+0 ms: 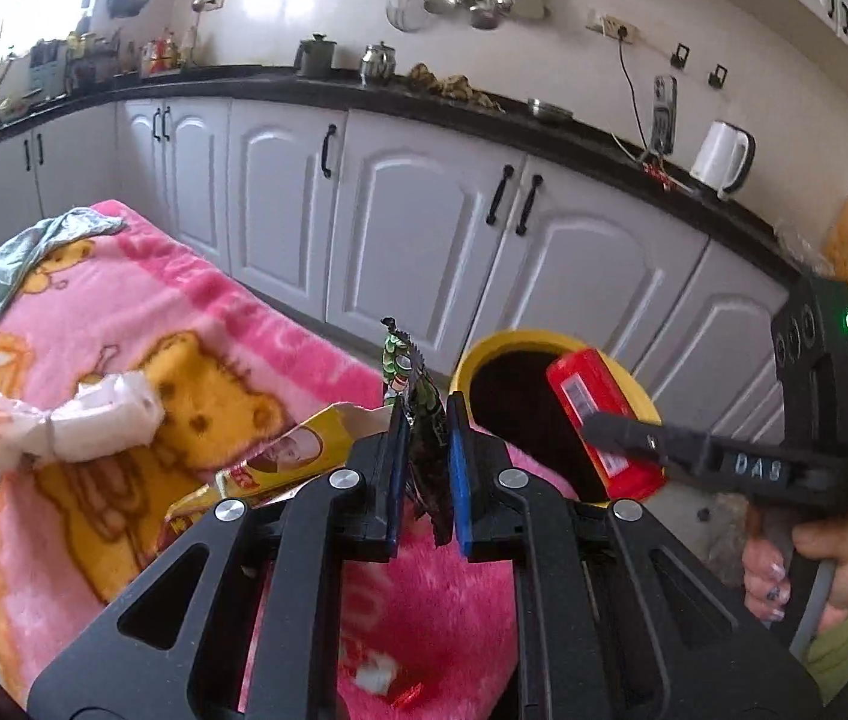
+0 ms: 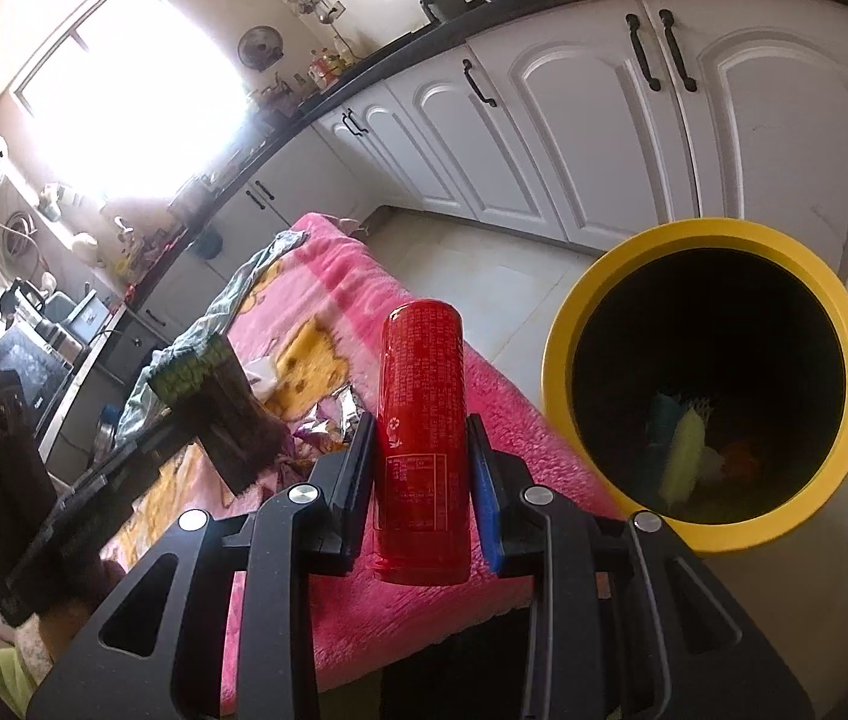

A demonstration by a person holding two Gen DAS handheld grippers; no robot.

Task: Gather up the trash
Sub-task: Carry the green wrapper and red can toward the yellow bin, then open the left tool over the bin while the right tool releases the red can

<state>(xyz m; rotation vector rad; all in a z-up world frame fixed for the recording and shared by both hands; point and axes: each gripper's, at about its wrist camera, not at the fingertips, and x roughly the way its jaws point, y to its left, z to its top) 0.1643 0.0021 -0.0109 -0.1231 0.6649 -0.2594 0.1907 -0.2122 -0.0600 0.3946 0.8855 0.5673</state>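
My left gripper (image 1: 428, 450) is shut on a dark green snack wrapper (image 1: 417, 414), which stands upright between the blue pads above the pink blanket (image 1: 231, 312). To the right, my right gripper (image 1: 601, 433) is shut on a red can (image 1: 589, 396), held over the mouth of the yellow bin (image 1: 470, 363). In the right wrist view the red can (image 2: 424, 420) sits upright between the right gripper's (image 2: 424, 450) pads. The yellow bin (image 2: 706, 237) is to its right with several bits of trash (image 2: 688, 450) inside. The left gripper (image 2: 183, 426) with its wrapper (image 2: 231, 414) is at the left.
On the blanket lie a white knotted plastic bag (image 1: 93, 420), a yellow packet (image 1: 303, 450), a grey-green cloth (image 1: 3, 276) and a silver foil wrapper (image 2: 345, 414). White kitchen cabinets (image 1: 411, 228) with a black counter run behind. A person's hand (image 1: 814, 564) holds the right gripper.
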